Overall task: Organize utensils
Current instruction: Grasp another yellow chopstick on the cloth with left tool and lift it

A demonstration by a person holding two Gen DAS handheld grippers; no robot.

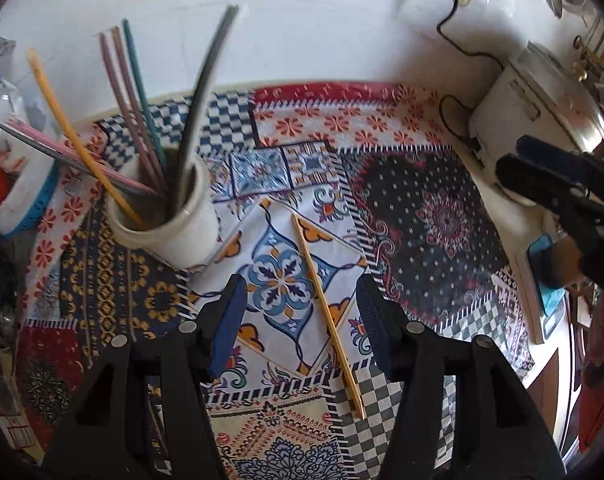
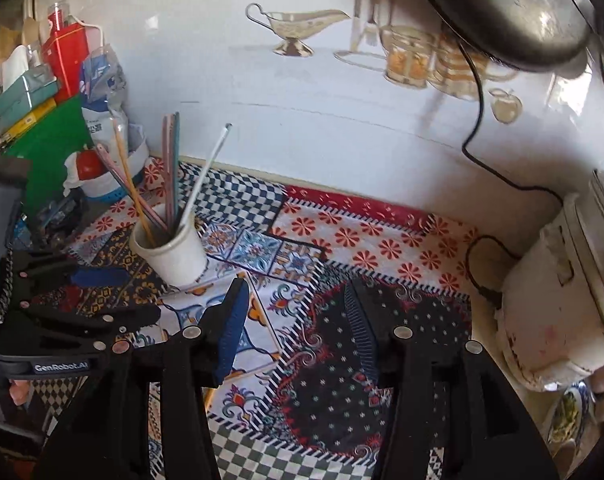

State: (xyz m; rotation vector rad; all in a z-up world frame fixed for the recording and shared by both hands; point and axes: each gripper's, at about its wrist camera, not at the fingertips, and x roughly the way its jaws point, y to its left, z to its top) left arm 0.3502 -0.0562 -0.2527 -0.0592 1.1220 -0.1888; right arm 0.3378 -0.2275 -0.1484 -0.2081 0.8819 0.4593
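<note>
A white cup (image 1: pixel 170 228) stands on the patterned tablecloth (image 1: pixel 421 208) and holds several long sticks in yellow, pink, teal and grey. One yellow chopstick (image 1: pixel 325 312) lies flat on the cloth below my left gripper (image 1: pixel 302 320), between its open fingers and not touched by the pads. In the right wrist view the cup (image 2: pixel 174 256) sits at the upper left of my right gripper (image 2: pixel 298 328), which is open over the cloth with nothing between its fingers. The left gripper (image 2: pixel 118 296) shows at the left edge there, and the right gripper (image 1: pixel 561 184) at the far right of the left wrist view.
A white appliance (image 2: pixel 557 280) with a black cord (image 2: pixel 477 92) stands at the right by the wall. Bottles, boxes and a red canister (image 2: pixel 66 56) crowd the left back corner. A dark pan (image 2: pixel 501 8) hangs overhead. A blue device (image 1: pixel 541 264) lies at the right edge.
</note>
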